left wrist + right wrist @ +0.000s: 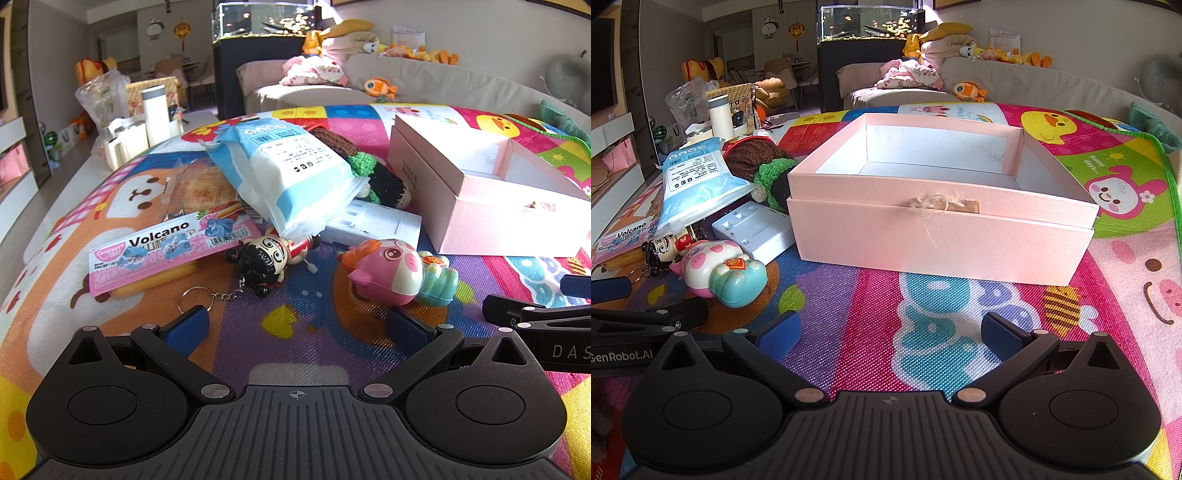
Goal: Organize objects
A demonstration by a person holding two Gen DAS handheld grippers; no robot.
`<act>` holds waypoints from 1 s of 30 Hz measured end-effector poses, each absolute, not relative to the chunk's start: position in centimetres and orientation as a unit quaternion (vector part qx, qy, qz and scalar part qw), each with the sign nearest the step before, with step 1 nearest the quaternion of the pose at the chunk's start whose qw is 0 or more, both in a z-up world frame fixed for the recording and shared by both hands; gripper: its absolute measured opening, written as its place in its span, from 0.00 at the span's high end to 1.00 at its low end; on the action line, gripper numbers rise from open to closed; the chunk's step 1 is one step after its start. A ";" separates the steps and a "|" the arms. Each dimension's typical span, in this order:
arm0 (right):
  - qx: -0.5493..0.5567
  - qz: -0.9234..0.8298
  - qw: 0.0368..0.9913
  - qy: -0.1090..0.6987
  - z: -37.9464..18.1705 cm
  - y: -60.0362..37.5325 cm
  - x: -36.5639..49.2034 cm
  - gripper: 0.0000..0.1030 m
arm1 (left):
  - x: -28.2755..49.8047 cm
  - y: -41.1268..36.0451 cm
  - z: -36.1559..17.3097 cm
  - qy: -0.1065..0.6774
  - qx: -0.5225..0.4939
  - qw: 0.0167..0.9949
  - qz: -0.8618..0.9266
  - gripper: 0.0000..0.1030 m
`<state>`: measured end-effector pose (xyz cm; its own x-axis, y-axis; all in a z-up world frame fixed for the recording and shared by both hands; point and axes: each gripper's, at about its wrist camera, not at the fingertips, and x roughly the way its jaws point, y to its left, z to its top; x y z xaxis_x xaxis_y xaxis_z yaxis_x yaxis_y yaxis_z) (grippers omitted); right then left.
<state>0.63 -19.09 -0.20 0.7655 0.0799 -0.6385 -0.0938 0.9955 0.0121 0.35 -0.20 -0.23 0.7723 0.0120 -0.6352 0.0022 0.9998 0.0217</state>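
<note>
An open pink box stands empty on the play mat, also at the right of the left wrist view. Left of it lie a pink pig toy, a black-haired doll keychain, a blue-white pack, a pink Volcano snack packet, a knitted doll and a white plastic piece. My left gripper is open and empty, short of the doll and pig. My right gripper is open and empty, in front of the box.
The colourful play mat covers the surface. A white bottle and cups stand at the far left edge. A sofa with plush toys and a fish tank lie beyond.
</note>
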 end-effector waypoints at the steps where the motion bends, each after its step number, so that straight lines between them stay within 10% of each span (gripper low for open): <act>1: -0.010 0.046 0.939 0.339 -0.2 -19.1 0.6 0.00 | 0.4 -0.2 -0.2 0.337 0.011 0.941 0.003 0.00; 30: -0.007 0.048 0.939 0.339 -0.3 -19.5 0.6 0.00 | -0.3 1.9 2.5 0.313 -0.081 0.946 -0.035 0.00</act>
<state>0.62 -19.51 -0.30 0.7652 0.0847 -0.6382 -0.0949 0.9953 0.0184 -0.26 1.89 2.45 0.8022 -0.1159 -0.5857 0.0148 0.9845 -0.1746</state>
